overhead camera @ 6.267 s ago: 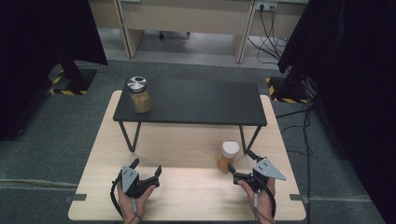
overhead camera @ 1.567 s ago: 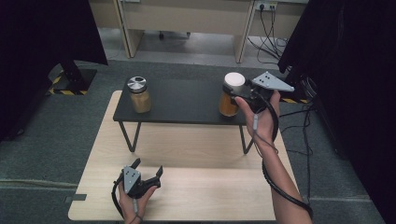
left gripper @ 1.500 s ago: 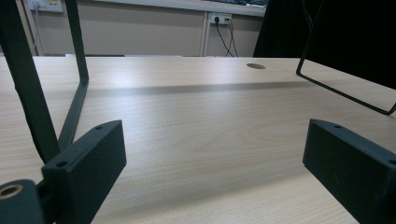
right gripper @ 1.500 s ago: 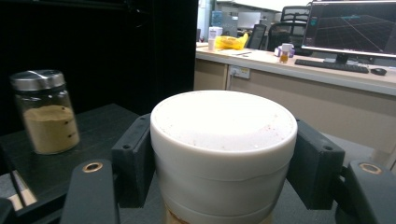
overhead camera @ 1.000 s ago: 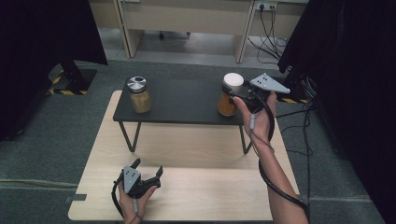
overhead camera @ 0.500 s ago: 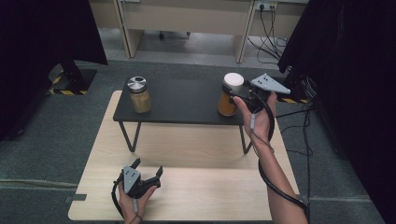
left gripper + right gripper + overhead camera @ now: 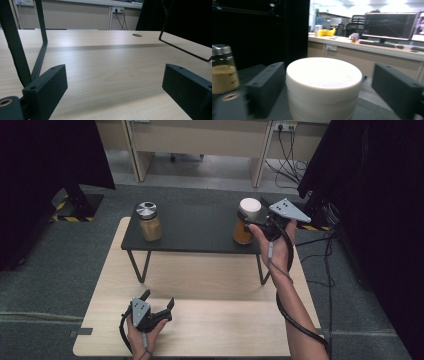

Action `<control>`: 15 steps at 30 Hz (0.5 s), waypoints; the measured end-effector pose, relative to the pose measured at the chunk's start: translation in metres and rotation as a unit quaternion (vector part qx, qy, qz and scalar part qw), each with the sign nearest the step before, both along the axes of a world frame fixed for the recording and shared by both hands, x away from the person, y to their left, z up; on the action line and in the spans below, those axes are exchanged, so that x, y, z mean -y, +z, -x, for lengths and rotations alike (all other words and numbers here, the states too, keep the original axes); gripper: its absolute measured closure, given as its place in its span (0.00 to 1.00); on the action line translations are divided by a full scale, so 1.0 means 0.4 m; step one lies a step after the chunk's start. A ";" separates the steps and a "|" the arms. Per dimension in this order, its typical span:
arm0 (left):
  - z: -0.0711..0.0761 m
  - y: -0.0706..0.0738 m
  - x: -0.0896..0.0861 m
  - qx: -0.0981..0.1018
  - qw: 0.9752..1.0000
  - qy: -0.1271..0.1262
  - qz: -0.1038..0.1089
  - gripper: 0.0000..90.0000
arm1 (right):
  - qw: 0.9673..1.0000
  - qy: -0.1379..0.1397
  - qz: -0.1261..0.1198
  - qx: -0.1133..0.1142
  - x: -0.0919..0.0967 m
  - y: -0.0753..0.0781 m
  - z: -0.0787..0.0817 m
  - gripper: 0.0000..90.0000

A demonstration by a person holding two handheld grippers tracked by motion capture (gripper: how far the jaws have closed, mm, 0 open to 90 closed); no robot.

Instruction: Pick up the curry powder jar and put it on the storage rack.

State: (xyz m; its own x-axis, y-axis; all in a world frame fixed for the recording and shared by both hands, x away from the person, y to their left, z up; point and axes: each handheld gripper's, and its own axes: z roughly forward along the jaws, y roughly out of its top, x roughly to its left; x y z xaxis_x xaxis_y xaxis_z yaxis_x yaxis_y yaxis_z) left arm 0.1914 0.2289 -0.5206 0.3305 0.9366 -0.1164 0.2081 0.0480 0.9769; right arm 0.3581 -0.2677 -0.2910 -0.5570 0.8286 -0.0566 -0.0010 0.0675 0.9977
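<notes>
From the high view, my right gripper [image 7: 256, 221] sits at the right end of the low black metal-legged shelf [image 7: 195, 227], with the white-lidded glass jar of amber-brown contents [image 7: 246, 221] standing upright between its jaws. Those jaws have just been opening. A 2nd jar, the silver-lidded glass jar of tan powder [image 7: 149, 221], stands at the shelf's left end, well apart. My left gripper [image 7: 159, 309] rests near the front edge of the pale wooden worktop [image 7: 225, 325], its jaws spread and holding nothing.

In the left gripper view, the 2 black jaws stand wide over bare wood, with the shelf's black legs rising to the left and far right.

In the right gripper view, the white lid [image 7: 323, 75] sits between my 2 jaws; the right one stands clear of it, while the left one is just beside the lid and I cannot tell whether it touches. The grip is released and the jar stands on its own.

To finish this placing well, I judge I should draw the right gripper straight back along its own line, keeping level so neither jaw clips the lid and tips the jar near the shelf's edge.
</notes>
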 end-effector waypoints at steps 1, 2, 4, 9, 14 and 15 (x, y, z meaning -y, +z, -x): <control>0.000 0.000 0.000 -0.001 1.000 0.000 0.000 0.06 | 1.000 0.002 0.007 -0.003 0.001 0.003 -0.002 0.10; -0.001 0.001 0.000 -0.001 1.000 0.000 0.000 0.06 | 1.000 0.002 0.008 -0.003 0.001 0.002 -0.001 0.10; -0.001 0.000 -0.001 -0.001 1.000 0.000 0.001 0.06 | 1.000 -0.003 0.012 0.001 0.000 0.000 0.003 0.10; -0.001 0.001 -0.001 -0.002 1.000 0.000 0.002 0.06 | 1.000 -0.003 0.010 0.003 0.005 0.002 0.011 0.10; -0.001 0.001 -0.001 -0.002 1.000 0.000 0.001 0.06 | 1.000 -0.001 0.007 0.003 0.013 0.010 0.031 0.10; -0.001 0.001 -0.001 -0.002 1.000 0.000 0.002 0.06 | 1.000 -0.001 0.007 0.004 0.015 0.011 0.039 0.10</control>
